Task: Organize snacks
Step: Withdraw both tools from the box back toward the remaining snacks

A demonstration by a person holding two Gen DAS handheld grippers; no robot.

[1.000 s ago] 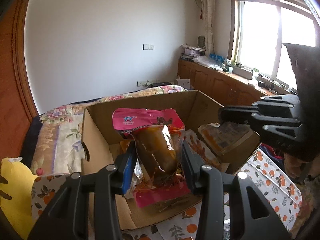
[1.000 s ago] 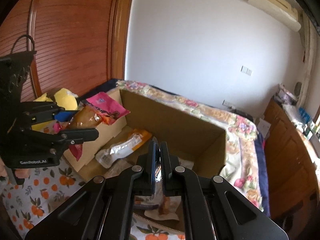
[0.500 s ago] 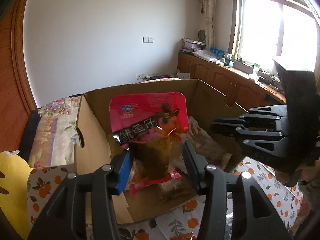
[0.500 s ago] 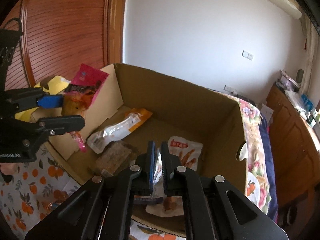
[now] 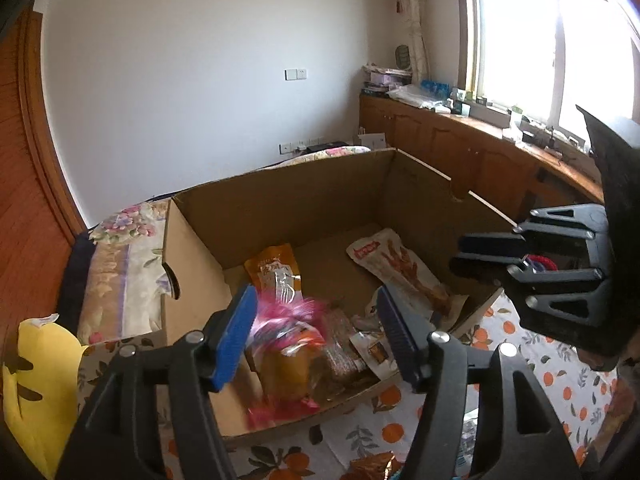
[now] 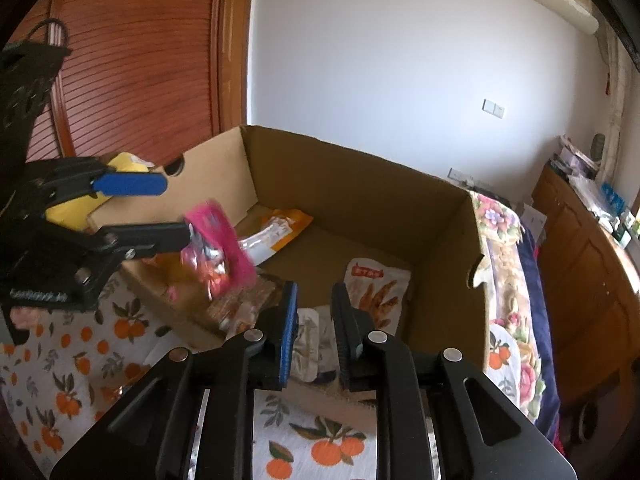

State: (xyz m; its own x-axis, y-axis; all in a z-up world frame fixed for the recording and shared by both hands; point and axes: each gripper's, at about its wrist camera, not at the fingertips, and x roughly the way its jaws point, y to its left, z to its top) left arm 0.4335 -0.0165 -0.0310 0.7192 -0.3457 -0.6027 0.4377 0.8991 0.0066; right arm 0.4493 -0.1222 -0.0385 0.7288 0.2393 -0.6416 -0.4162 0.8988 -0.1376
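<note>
Inside cardboard box (image 5: 304, 204): snack packets (image 5: 404, 268)

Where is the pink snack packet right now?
In the left wrist view the pink snack packet is blurred between the open left gripper jaws, over the cardboard box front-left corner.

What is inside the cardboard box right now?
Inside the cardboard box: an orange packet, a white chicken-feet packet, a brown bar pack and the blurred pink snack bag. Whatever lies beneath them is covered.

Pink snack pkt (image 5: 288, 344) motion-blurred; label unreadable, lower end behind box wall (image 5: 192, 280).
</note>
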